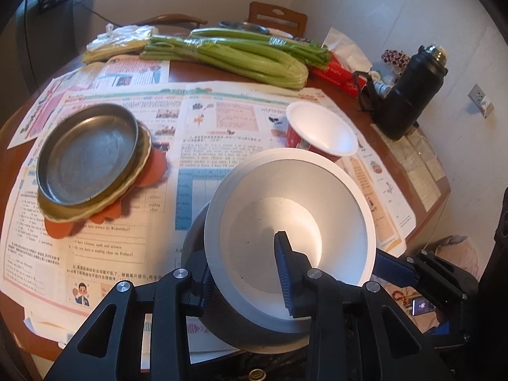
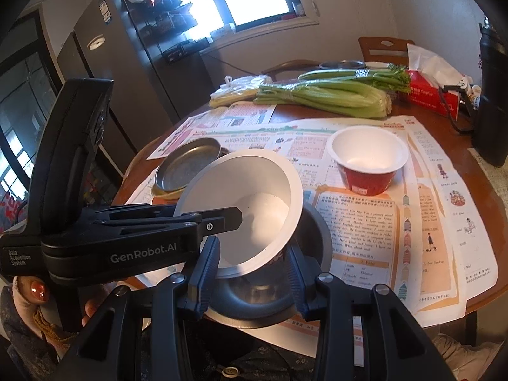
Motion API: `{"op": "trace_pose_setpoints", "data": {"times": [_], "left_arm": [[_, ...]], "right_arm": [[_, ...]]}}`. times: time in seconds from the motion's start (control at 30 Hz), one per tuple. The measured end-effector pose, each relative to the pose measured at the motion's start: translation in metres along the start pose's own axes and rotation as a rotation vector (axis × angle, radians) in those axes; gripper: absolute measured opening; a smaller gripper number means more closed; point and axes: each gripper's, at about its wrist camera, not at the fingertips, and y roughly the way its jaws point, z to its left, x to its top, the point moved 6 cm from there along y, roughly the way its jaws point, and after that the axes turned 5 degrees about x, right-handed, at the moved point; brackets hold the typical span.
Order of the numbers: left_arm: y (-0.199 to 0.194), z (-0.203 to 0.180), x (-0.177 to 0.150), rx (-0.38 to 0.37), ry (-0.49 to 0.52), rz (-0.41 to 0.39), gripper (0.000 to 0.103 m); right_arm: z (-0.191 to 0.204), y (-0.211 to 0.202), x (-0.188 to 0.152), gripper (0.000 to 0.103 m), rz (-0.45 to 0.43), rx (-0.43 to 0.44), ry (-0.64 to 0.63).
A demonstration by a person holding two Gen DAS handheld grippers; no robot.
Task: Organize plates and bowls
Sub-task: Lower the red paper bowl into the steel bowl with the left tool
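My left gripper is shut on the rim of a white paper bowl, one finger inside and one outside, holding it tilted over a grey metal bowl. In the right wrist view the white bowl leans into the metal bowl, and my right gripper is shut on the metal bowl's near rim. A second red paper bowl stands upright behind; it also shows in the left wrist view. A metal plate lies stacked on a yellow plate and an orange plate at left.
Newspaper covers the round wooden table. Celery, a plastic bag, a red tissue box and a black flask sit along the far side. Chairs stand behind.
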Motion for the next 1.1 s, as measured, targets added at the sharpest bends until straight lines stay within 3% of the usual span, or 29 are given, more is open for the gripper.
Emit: {"op": "trace_pose_setpoints", "data": {"times": [0.47,1.1], "left_arm": [[0.021,0.002,-0.009,0.025,-0.005,0.053,0.035],[0.028,0.002,-0.011,0.032,-0.011,0.062,0.035]], "right_arm": [[-0.01,0.016,-0.011,0.042,0.071,-0.007,-0.001],[-0.016,0.022,-0.013,0.042,0.088,-0.007,0.008]]}}
